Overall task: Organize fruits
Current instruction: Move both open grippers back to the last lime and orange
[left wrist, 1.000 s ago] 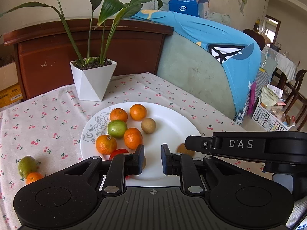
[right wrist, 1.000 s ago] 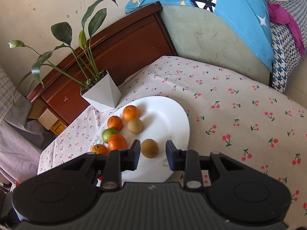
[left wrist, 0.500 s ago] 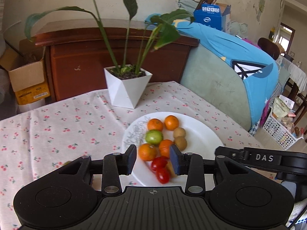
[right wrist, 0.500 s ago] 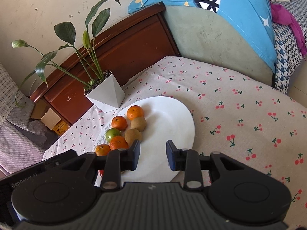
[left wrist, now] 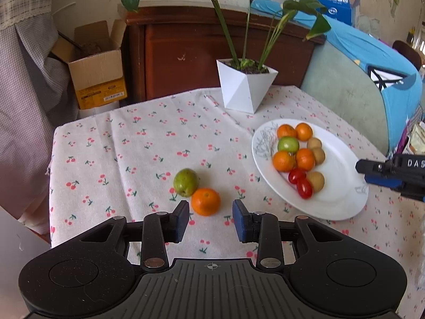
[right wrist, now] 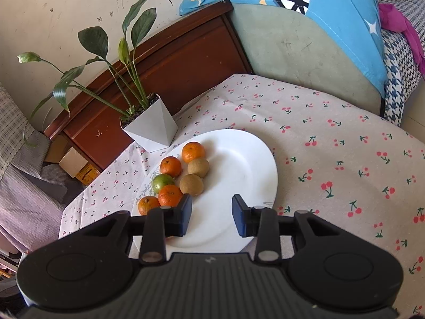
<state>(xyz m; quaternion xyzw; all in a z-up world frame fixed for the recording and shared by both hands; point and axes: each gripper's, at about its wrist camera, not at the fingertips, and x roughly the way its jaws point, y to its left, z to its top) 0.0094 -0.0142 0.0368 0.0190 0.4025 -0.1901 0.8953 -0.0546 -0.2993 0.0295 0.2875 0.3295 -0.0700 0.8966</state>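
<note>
Left gripper: jaws apart, nothing between the pads; they have just been closing a little. It hangs over the bare cloth, with the loose orange just ahead of the gap.
Right gripper: jaws apart and empty, having just been opening; it hovers over the near, bare part of the plate. In the left view its black and blue body shows at the plate's right rim.
Loose orange: on the cloth, well left of the plate, toward the tabletop's near side.
Green fruit: on the cloth, touching the loose orange on its far left side.
Plate: white, with a line drawing on its rim, on the right part of the tabletop just in front of the pot.
Fruit on plate: four oranges, one green fruit, three brown fruits and two small red tomatoes, all crowded on the left half; the right half is bare.
Brown fruits: in the right view two show, beside the oranges; the third is hidden behind the left finger.
Pot: white, faceted, with a leafy plant, at the tabletop's far edge.
Cloth: pale with a cherry print, covering the tabletop.
Box: open cardboard, beyond the far left corner.
</note>
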